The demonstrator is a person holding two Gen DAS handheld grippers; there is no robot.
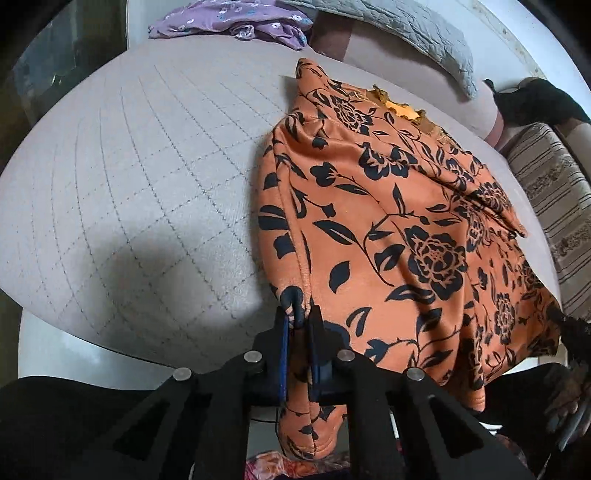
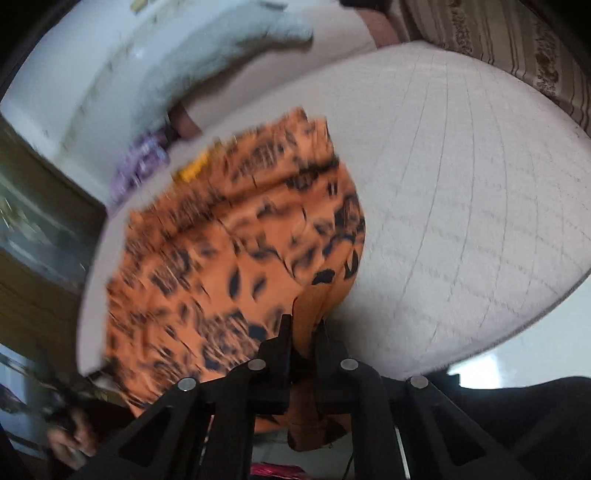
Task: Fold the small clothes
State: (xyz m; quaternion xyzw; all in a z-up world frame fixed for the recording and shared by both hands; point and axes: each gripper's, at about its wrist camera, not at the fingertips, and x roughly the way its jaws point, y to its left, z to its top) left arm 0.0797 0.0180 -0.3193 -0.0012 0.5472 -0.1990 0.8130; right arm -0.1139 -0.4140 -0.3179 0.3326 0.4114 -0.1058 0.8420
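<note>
An orange garment with a black flower print [image 1: 399, 229] lies spread over the grey quilted pad [image 1: 140, 177], its neck opening at the far end. My left gripper [image 1: 298, 317] is shut on the garment's near left corner, which hangs down between the fingers. In the right wrist view, which is blurred, the same garment [image 2: 221, 251] lies on the pad [image 2: 461, 206], and my right gripper [image 2: 304, 325] is shut on its near right corner.
A purple flowered garment [image 1: 236, 22] lies at the far edge of the pad. A grey quilted pillow [image 1: 406, 29] and a striped cushion [image 1: 554, 206] lie at the back and right. White floor [image 1: 55, 354] shows below the pad's near edge.
</note>
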